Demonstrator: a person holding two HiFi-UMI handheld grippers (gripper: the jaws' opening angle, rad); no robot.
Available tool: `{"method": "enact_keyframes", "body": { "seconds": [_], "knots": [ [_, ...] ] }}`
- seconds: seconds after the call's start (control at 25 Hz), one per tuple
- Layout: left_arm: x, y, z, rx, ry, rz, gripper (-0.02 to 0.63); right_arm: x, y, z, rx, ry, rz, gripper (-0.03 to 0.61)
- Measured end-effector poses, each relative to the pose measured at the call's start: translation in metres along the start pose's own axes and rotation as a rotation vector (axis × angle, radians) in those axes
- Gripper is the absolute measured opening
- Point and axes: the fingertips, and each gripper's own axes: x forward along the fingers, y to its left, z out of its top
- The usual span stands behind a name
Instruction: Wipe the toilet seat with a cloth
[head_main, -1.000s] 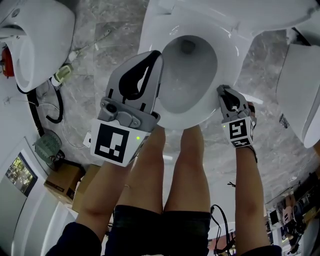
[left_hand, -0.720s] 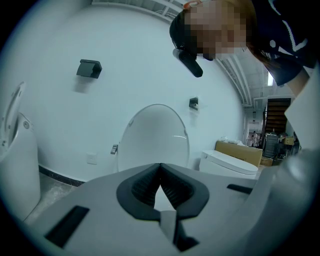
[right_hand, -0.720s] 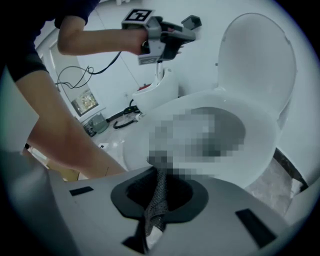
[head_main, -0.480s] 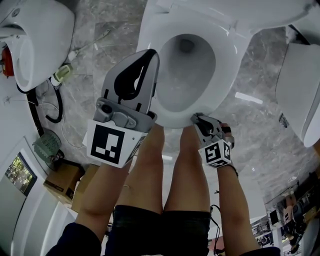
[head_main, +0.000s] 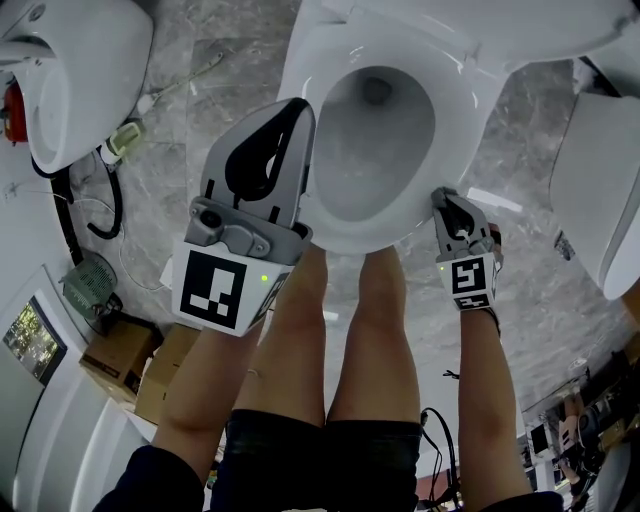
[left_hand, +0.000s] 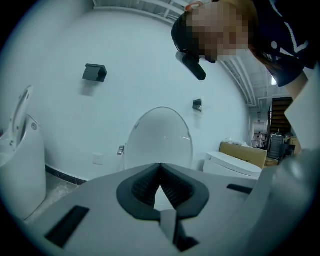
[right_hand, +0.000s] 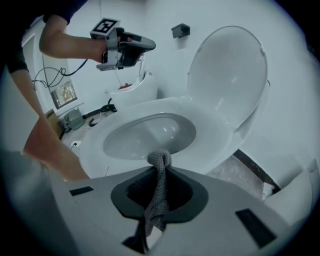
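Observation:
The white toilet seat rings the bowl; its lid stands up. My right gripper is at the seat's front right rim, shut on a grey knitted cloth. The cloth's bunched end pokes out past the jaws just before the seat. I cannot tell whether it touches the seat. My left gripper hovers over the seat's left side, shut with nothing in it. In the left gripper view the gripper points at the raised lid.
The person's bare legs stand right before the toilet. Another white toilet is at the left and one at the right. Cables and cardboard boxes lie on the marble floor at the left.
The right gripper slid with the cloth from the seat's right front rim towards the front middle, then back to the right. The left gripper has barely moved.

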Motion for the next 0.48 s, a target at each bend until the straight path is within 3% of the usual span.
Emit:
{"method": "enact_keyframes", "body": {
  "seconds": [0.2,0.36,0.48],
  "knots": [
    [-0.008,0.005,-0.001,0.019,-0.002,0.003,0.014,0.0,0.088,-0.007,0.015,0.022,0.169,0.055],
    [-0.007,0.01,0.001,-0.008,-0.008,0.035,0.014,0.002,0.17,-0.002,-0.09,0.044,0.381,0.055],
    [-0.013,0.013,0.001,0.015,-0.001,0.022,0.014,-0.003,0.17,-0.016,-0.16,0.088,0.408,0.055]
  ]
}}
